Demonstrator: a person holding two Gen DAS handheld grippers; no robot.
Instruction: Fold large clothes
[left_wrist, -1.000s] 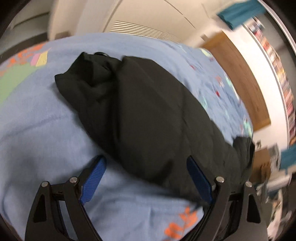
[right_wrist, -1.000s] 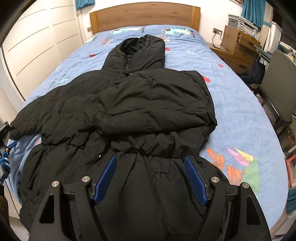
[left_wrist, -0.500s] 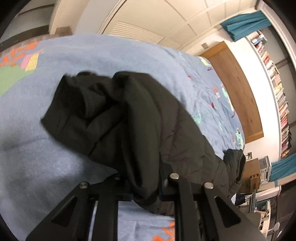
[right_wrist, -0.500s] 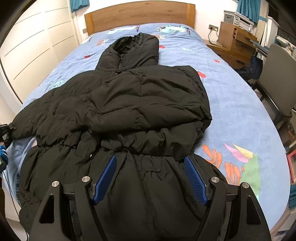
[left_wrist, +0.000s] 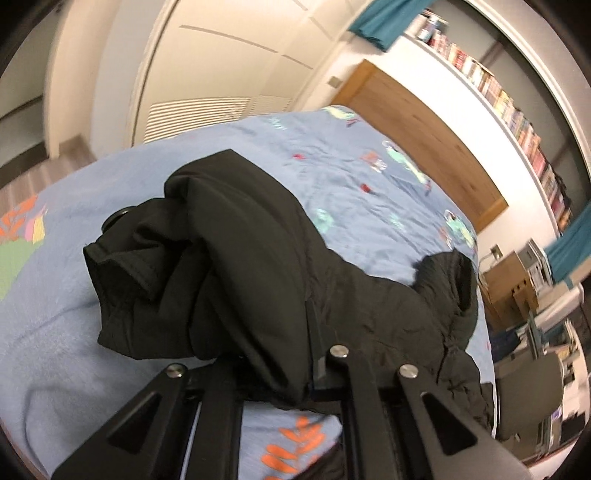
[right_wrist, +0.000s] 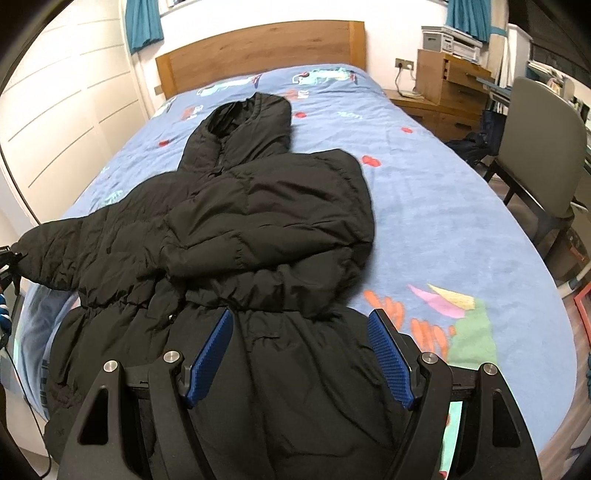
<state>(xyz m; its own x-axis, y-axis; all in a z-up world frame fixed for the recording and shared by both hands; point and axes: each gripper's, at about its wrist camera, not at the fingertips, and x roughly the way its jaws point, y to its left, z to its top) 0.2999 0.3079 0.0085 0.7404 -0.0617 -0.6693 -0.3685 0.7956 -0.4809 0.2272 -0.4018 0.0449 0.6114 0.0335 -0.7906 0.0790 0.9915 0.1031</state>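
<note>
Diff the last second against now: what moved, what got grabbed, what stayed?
The left tool, open around the sleeve a second ago, has shut on it and lifted it; in the right wrist view the sleeve now stretches off the bed's left edge. The right tool stayed open above the black coat's lower half, holding nothing. The folded-over other sleeve and the hood lie as before.

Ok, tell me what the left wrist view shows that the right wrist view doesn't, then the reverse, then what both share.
Left wrist view only: the left gripper shut on the sleeve of the black jacket, lifted off the blue bedspread; a bookshelf high on the wall.

Right wrist view only: the right gripper open above the jacket's lower half, the other sleeve folded across the chest, the grey chair.

Both: the jacket, its hood, the bedspread, the wooden headboard.
</note>
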